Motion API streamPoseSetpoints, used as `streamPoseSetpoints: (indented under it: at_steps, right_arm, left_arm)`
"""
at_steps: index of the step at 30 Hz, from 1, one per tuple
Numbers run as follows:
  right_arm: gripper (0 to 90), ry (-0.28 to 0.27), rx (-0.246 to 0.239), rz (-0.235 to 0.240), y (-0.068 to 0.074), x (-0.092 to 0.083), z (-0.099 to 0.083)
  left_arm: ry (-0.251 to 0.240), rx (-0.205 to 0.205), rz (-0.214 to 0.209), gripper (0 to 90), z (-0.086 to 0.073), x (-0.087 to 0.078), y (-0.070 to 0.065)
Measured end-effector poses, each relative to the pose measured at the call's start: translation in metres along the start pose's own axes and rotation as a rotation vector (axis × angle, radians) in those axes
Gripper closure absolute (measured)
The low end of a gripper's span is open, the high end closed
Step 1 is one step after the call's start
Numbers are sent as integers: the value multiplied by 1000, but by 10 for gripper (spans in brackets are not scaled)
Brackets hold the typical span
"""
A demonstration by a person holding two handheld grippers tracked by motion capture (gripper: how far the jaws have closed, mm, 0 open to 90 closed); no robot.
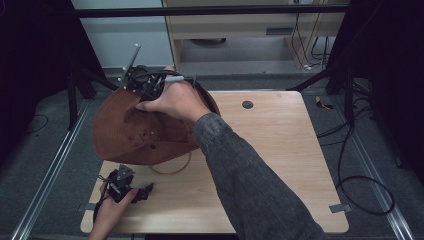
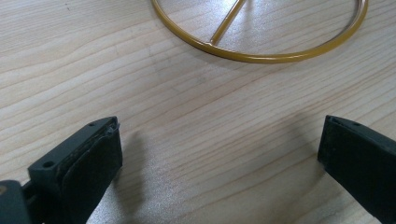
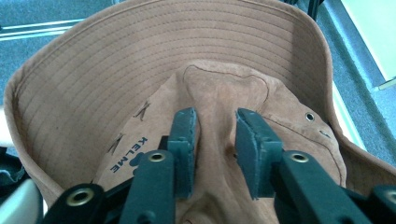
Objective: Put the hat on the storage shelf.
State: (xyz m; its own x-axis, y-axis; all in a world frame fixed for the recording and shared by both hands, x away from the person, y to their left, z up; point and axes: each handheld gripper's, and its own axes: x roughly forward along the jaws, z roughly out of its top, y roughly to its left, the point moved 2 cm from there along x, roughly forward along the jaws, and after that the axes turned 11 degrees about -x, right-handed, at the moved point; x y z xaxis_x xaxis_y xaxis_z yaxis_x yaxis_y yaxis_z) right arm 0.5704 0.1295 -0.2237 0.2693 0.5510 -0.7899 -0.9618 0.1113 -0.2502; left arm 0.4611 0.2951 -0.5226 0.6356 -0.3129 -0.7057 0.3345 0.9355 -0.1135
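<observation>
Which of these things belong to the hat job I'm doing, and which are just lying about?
In the job:
- brown hat
- right gripper, fingers either side of a fold in the crown
- gold wire ring, partly under the hat

Lying about:
- black grommet
- grey tape
- floor cables
- left gripper, open and idle

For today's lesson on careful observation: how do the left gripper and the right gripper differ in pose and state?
1. The left gripper lies low on the table at the near left; the right gripper is raised at the far side, over the brown hat.
2. The left gripper's fingers stand wide apart over bare wood; the right gripper's fingers are close together with a fold of hat between them.
Both have two black fingers and are hand-held.
</observation>
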Motion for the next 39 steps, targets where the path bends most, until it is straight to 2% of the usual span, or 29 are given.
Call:
streamPoseSetpoints:
  at_steps: [12,19,21,27,31,32,33,39]
  right_arm:
    - [501,-6,5,-30,0,-2,-1]
    - [427,-5,5,-26,2,-2,-2]
    - [370,-5,8,-24,3,-3,-2]
    - [246,-44,24,-37,5,-9,-4]
    - [201,-61,29,-51,7,-14,-8]
    - [182,-87,34,-61,8,-20,-13]
    - [182,-87,34,-61,8,-20,-13]
    - [109,-141,88,-145,7,-55,-53]
  left_arm:
    - [0,-1,0,0,0,0,0]
    - [0,0,0,0,0,0,0]
    - [0,0,0,0,0,0,0]
    - [0,0,0,0,0,0,0]
    - [0,1,-1,0,0,0,0]
    - [0,1,-1,0,0,0,0]
    - [0,1,-1,0,0,0,0]
    - [6,8,-1,0,0,-1,0]
